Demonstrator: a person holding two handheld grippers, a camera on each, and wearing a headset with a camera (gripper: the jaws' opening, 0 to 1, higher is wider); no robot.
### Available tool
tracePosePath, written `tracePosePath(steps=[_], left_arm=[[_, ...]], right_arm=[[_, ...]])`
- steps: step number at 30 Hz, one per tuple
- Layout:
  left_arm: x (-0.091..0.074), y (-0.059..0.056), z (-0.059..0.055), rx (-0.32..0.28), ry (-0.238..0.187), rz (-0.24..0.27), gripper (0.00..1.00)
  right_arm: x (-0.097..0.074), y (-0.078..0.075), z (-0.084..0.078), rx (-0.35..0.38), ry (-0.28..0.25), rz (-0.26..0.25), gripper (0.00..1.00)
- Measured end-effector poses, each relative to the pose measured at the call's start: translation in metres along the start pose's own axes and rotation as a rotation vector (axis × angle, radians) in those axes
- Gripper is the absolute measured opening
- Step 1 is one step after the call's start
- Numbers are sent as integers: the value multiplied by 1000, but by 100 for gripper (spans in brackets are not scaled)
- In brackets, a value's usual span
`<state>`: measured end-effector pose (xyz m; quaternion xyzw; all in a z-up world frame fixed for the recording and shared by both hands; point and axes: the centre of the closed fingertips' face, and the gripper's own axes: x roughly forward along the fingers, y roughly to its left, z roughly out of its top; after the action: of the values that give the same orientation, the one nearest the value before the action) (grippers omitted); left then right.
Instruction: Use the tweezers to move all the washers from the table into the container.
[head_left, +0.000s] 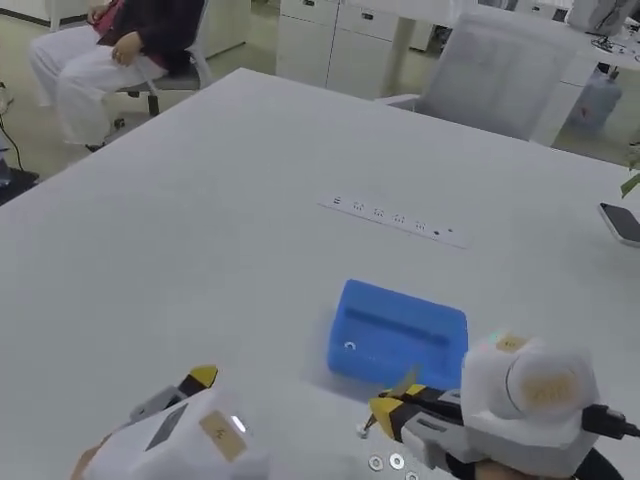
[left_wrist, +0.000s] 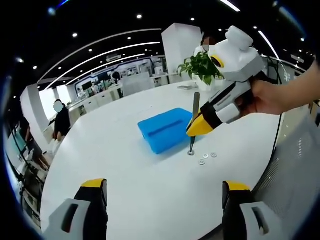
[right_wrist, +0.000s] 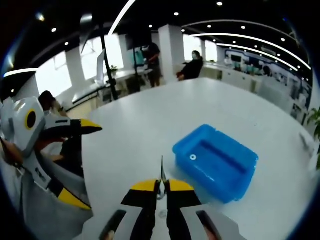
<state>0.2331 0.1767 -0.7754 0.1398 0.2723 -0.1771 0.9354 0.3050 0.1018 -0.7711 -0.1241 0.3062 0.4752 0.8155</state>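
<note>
White desk (head_left: 200, 200) spreads under both grippers, with a person (head_left: 110, 50) seated by its far left corner. At the near left the left gripper (left_wrist: 165, 186) hovers above the desk, its fingers (left_wrist: 94, 186) spread wide with nothing between them. Further in, past the middle, a power strip (head_left: 395, 218) lies flat on the desk. On the near side of it sits the blue container (head_left: 400, 335), upright and open-topped. One washer (right_wrist: 193, 157) lies inside it, toward its left end as the head view shows it. Just beside the container's near right corner, the right gripper (right_wrist: 161, 186) has its fingers closed on the tweezers (left_wrist: 195, 105), which point steeply down. Their tip meets a second washer (left_wrist: 191, 153) on the desk; whether the tips have pinched it I cannot tell. Two more washers (left_wrist: 202, 162) (left_wrist: 213, 155) lie flat just to the right of that one, near each other and apart from the container. At the far right a phone (head_left: 622, 222) rests near the desk's edge.
</note>
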Motion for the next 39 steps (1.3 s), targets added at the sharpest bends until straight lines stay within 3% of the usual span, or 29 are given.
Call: tracePosePath(steps=[3, 14, 21, 32, 39], left_arm=[[-2, 3, 4, -12, -22, 9, 99], [-1, 6, 2, -4, -10, 27, 99], [-1, 6, 0, -1, 1, 28, 99], [0, 8, -3, -26, 11, 27, 97], [0, 10, -5, -42, 19, 32, 96]], right_arm=[[-4, -4, 11, -15, -23, -9, 2], [-10, -29, 45, -71, -73, -59, 2], [0, -46, 60, -54, -97, -79, 2], [42, -75, 51, -28, -58, -128, 3], [62, -76, 43, -9, -31, -115, 3]])
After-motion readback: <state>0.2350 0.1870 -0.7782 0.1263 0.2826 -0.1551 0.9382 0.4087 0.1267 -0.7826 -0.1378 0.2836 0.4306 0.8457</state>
